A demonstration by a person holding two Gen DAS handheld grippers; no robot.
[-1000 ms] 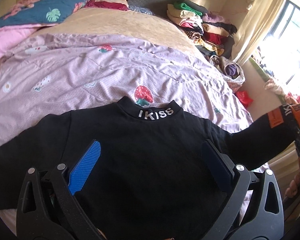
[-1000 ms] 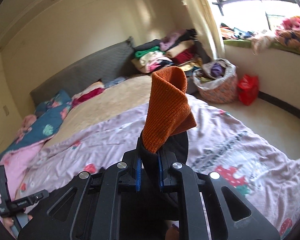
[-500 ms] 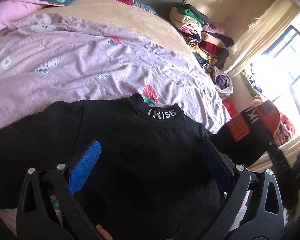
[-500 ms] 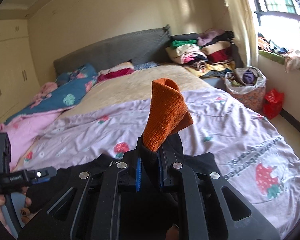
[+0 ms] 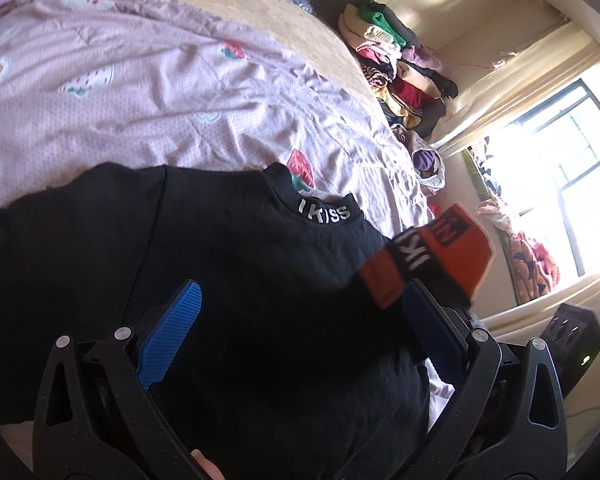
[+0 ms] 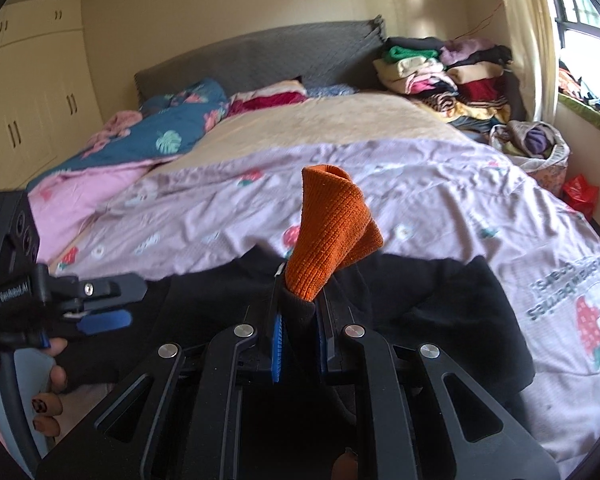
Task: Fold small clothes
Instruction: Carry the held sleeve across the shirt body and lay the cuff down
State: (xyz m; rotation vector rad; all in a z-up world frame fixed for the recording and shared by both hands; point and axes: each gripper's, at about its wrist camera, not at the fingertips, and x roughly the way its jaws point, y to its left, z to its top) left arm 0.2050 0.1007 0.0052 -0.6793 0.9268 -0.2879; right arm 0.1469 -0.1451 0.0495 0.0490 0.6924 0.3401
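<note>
The right gripper [image 6: 298, 344] pinched the black top's [image 5: 228, 280] orange cuff [image 6: 332, 232], the left gripper [image 5: 300, 344] gaped empty; that thin pinch risked slipping mid-fold

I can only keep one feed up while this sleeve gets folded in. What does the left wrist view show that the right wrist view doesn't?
Only the left wrist view shows the white IKISS lettering on the collar, the print on the orange cuff's band, and the left claw open over the black sweater.

Only the right wrist view shows the right claw shut on the sleeve just below the cuff, the wardrobe doors and the blue floral pillow.

Both show the sweater on the lilac strawberry quilt and the stack of folded clothes.
</note>
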